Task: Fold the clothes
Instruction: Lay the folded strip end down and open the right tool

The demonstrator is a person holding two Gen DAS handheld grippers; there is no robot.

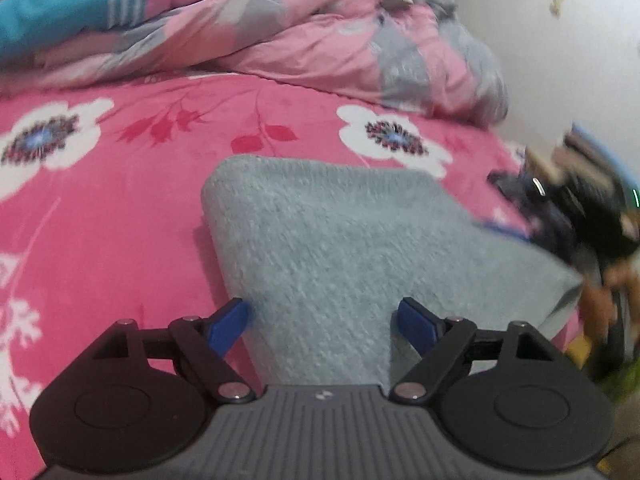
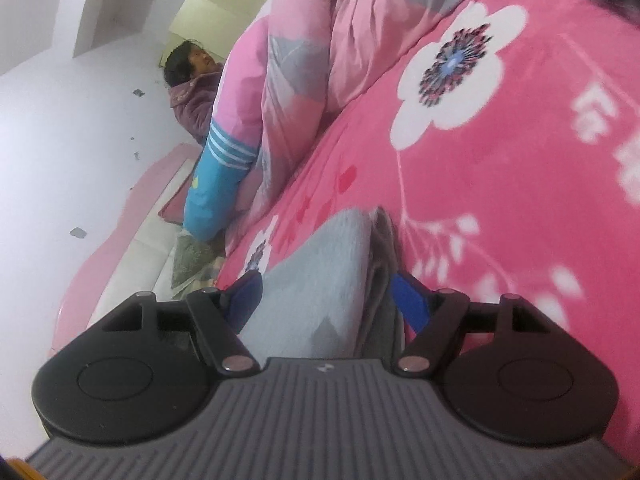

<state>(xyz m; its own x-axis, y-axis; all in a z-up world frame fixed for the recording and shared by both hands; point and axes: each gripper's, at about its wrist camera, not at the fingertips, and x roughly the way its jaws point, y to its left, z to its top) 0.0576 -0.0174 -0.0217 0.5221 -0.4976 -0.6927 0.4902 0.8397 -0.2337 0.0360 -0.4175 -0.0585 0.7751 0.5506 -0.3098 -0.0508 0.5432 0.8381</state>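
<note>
From the left wrist, the left claw (image 1: 322, 316) gapes wide and grips nothing, its blue pads straddling the near end of the folded grey garment (image 1: 340, 236), which lies on the pink flowered bed (image 1: 120, 208) running away from the claw. From the right wrist, the right claw (image 2: 326, 300) also stands wide around the stacked edge of the garment (image 2: 320, 280); I cannot tell whether its pads touch the cloth.
</note>
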